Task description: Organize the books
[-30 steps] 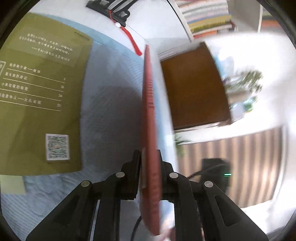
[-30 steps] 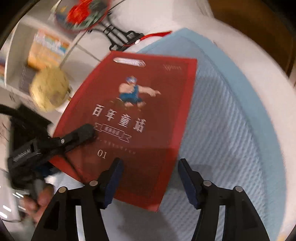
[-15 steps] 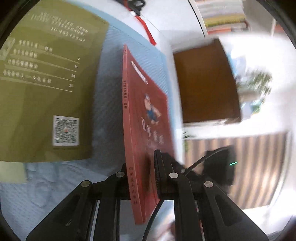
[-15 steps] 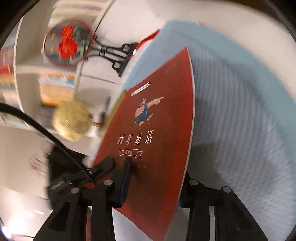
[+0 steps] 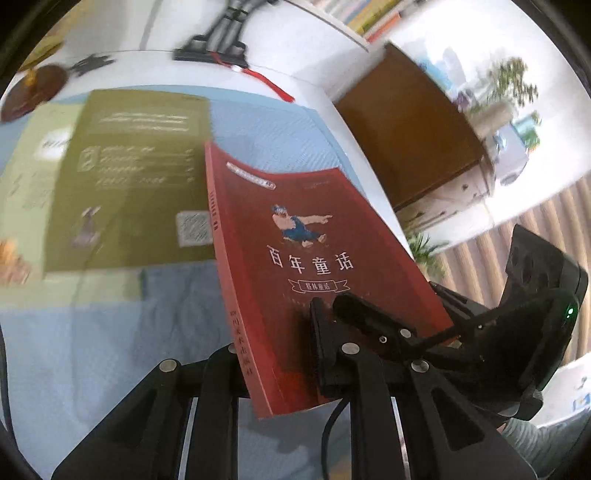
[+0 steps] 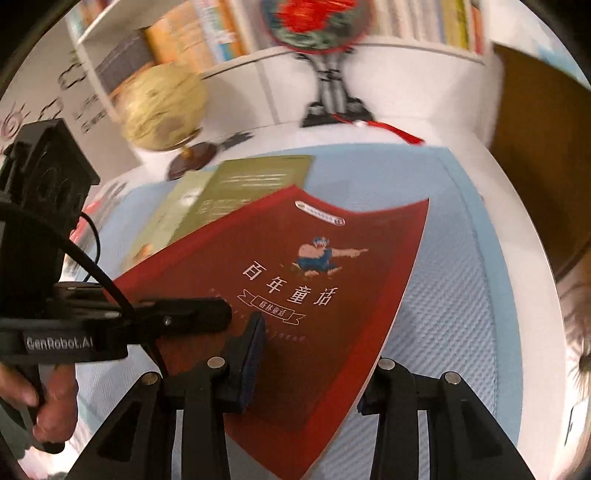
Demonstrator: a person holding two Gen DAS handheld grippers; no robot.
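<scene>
A red book point(image 5: 295, 258) with a cartoon figure and white characters on its cover is held tilted above the blue mat point(image 5: 92, 350). My left gripper point(image 5: 275, 343) clamps its lower spine edge; its jaws are opening slightly, pads still on the book. In the right wrist view my right gripper point(image 6: 310, 380) is shut on the red book point(image 6: 314, 280) at its bottom edge, one pad on the cover and the other behind. The left gripper's finger point(image 6: 192, 317) rests on the cover there. An olive book point(image 5: 136, 177) lies flat on the mat.
A pale green book point(image 5: 37, 166) lies under the olive one. A globe point(image 6: 162, 107), a round ornament on a black stand point(image 6: 325, 92) and a red tassel point(image 5: 269, 83) stand behind the mat. Shelves of books point(image 6: 192, 33) line the wall. A brown cabinet point(image 5: 410, 129) is at right.
The red book rose off the mat and turned from edge-on to cover-up. My right gripper closed on its bottom edge. Both views swung toward the shelves.
</scene>
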